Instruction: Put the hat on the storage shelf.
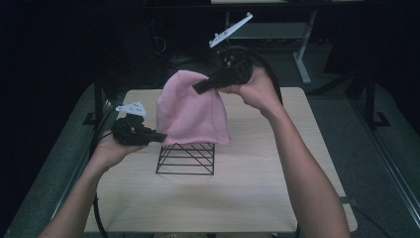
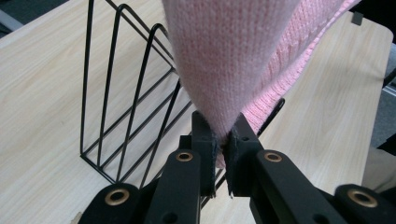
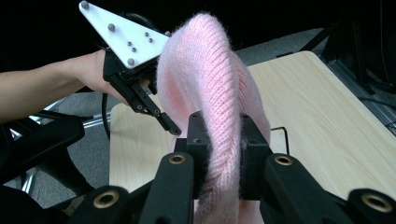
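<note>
A pink knitted cloth (image 1: 190, 111) hangs over a black wire rack (image 1: 186, 158) in the middle of the table. My left gripper (image 1: 159, 136) is shut on the cloth's lower left edge; in the left gripper view its jaws pinch the knit (image 2: 223, 93) just in front of the wire rack (image 2: 126, 93). My right gripper (image 1: 200, 88) is shut on the cloth's top and holds it raised above the rack. In the right gripper view a thick fold of the cloth (image 3: 219, 116) runs between its jaws, with the left gripper (image 3: 168, 126) beyond it.
The light wooden table (image 1: 257, 188) has bare room in front of and to the right of the rack. Dark floor and a metal desk frame (image 1: 302, 54) lie behind the table. Cables trail from both grippers.
</note>
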Demonstrator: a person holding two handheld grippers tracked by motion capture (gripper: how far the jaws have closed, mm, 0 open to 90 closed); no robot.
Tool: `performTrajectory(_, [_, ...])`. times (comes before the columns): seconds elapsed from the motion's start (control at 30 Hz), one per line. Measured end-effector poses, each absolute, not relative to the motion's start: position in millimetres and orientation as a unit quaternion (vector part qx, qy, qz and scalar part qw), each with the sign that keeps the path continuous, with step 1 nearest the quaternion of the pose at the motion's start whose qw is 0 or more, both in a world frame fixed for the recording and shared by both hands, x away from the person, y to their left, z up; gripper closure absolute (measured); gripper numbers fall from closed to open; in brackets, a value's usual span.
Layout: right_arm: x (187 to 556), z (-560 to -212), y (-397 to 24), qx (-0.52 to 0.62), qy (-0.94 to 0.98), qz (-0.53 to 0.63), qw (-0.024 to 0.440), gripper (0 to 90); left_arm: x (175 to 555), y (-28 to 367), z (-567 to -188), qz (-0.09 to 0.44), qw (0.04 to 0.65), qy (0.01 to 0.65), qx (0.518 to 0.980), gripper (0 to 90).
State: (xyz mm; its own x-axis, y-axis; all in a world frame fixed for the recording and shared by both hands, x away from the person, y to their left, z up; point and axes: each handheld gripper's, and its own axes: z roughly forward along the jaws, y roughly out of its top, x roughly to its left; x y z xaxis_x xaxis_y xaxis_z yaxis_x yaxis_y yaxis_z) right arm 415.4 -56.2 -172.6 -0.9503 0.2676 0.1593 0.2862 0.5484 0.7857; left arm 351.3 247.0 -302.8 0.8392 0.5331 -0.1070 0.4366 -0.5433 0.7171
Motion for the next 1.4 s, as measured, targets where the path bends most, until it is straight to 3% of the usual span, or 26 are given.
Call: performTrajectory(1.4, [411.6,-234.2,-34.3,-0.14,-0.882,-0.446,0.061,75.4,347.2,267.8,-347.4,0.061,0.343,0.307,0.886,84.0])
